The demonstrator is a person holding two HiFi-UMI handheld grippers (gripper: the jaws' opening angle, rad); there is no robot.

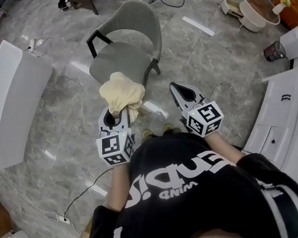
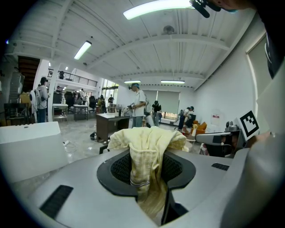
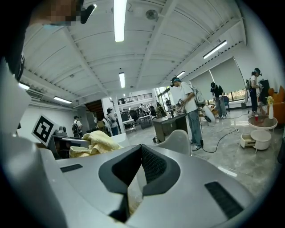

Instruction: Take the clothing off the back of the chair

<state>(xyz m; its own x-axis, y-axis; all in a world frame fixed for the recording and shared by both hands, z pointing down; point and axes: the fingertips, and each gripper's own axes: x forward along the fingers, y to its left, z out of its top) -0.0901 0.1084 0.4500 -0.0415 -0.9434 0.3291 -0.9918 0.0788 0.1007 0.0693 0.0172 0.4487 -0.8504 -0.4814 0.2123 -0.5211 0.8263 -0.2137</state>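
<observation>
Risk: yellow garment (image 1: 123,94) is gripped by one fold only in the nearly closed left tool (image 1: 115,115), off the chair (image 1: 140,18) back, bunched over the seat's front edge; a slip to the floor (image 1: 212,59) is judged possible | right tool (image 1: 177,88) is closed, empty | surroundings: seat lies directly ahead, white panel (image 1: 11,105) leftward.

Your left gripper (image 1: 116,117) grips the bunched pale-yellow garment (image 1: 122,92) before the grey chair (image 1: 130,31), your right gripper (image 1: 177,87) alongside, jaws together.
</observation>
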